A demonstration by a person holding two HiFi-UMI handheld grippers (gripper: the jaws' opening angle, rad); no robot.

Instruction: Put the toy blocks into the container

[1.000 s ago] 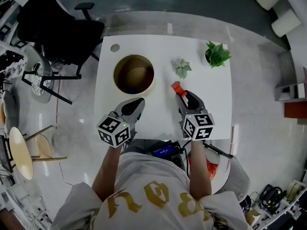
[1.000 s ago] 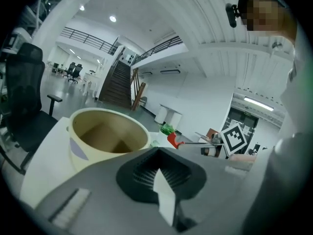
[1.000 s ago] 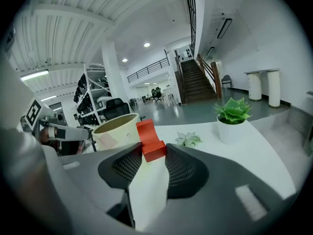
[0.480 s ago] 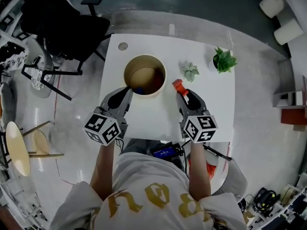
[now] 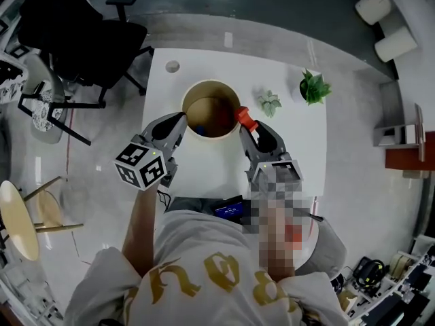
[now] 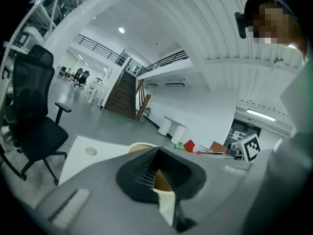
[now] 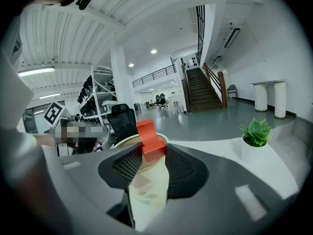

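A round tan container (image 5: 211, 136) stands on the white table (image 5: 299, 148); something dark blue lies inside near its front wall. My right gripper (image 5: 246, 125) is shut on a red toy block (image 5: 244, 117) and holds it at the container's right rim. In the right gripper view the red block (image 7: 149, 140) sticks up between the pads of the right gripper (image 7: 151, 150), with the container rim (image 7: 126, 140) just behind. My left gripper (image 5: 178, 118) sits at the container's left rim, jaw tips together, nothing held. In the left gripper view the left gripper (image 6: 157, 151) points at the container (image 6: 139, 146).
A small pale plant (image 5: 270, 103) and a green potted plant (image 5: 314, 87) stand on the table right of the container. A round cable cap (image 5: 172, 66) is at the far left corner. A black office chair (image 5: 75, 32) stands beyond the table's left side.
Both grippers moved forward and up toward the container. The right one carried the red block from the mid table to the right rim; the left one went to the left rim.
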